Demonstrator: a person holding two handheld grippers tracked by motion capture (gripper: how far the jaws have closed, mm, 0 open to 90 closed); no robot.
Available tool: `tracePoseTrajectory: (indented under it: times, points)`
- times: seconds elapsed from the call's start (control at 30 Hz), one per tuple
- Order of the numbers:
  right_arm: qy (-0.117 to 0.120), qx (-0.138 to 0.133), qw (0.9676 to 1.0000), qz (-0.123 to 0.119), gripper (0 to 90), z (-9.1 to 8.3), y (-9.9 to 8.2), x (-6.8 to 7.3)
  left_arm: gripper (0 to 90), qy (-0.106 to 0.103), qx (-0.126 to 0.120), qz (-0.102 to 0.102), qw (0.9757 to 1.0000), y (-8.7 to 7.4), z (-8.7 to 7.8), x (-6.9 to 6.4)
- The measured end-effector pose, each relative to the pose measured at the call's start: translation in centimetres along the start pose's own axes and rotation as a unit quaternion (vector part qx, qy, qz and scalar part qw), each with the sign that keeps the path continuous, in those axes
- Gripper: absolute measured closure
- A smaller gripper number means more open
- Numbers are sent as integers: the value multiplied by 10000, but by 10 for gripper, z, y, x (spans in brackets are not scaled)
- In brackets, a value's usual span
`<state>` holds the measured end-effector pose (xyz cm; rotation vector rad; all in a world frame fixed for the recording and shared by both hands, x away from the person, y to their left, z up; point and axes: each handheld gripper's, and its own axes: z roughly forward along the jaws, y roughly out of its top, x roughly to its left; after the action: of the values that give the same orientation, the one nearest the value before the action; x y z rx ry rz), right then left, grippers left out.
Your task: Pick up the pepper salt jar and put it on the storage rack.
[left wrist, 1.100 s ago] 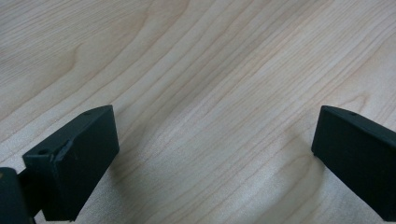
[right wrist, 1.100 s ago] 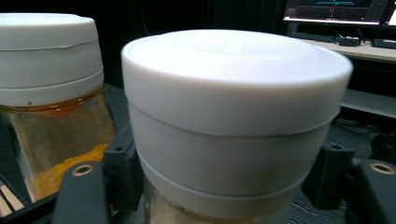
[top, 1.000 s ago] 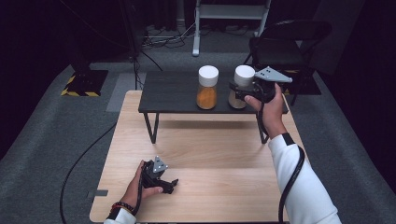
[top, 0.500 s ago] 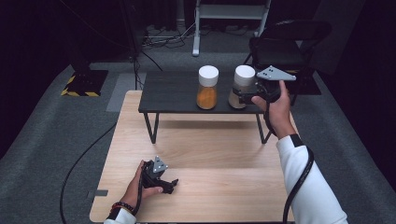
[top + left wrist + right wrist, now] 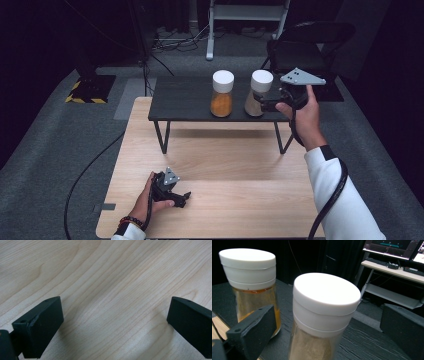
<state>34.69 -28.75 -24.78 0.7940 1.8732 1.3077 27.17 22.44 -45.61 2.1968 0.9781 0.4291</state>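
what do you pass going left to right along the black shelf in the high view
orange-filled jar → beige-filled jar → right gripper, jaws open around the beige-filled jar without pressing on it → the hand that holds it

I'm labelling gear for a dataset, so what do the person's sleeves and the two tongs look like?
Both sleeves are white with dark cuffs; the left wrist wears a dark red beaded bracelet. The left tongs and right tongs are black, with blocky black jaws, each topped by a grey three-cornered plate. A black cable trails along the right sleeve.
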Motion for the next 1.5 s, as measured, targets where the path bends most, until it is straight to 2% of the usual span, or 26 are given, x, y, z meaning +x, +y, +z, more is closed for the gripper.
tracePoseTrajectory:
  times: [0.2, 0.4, 0.83, 1.27, 1.5]
  points:
    - [70, 37, 9999, -128, 3, -10, 0, 2, 6, -7, -1, -5, 10000, 0, 0, 0]
    - [138, -43, 9997, -190, 3, -22, -7, 2, 5, -12, 14, 11, 10000, 1, 0, 1]
    - [321, -102, 9993, -170, 3, -43, -33, 6, 5, -13, 13, 10, 10000, 1, 0, 1]
    - [470, 1, 9986, -240, 3, -53, -56, 13, 4, -14, 14, 21, 10000, 1, 0, 1]
    - [625, 95, 9975, -301, 3, -56, -69, 14, 5, -14, 16, 23, 10000, 1, 0, 1]
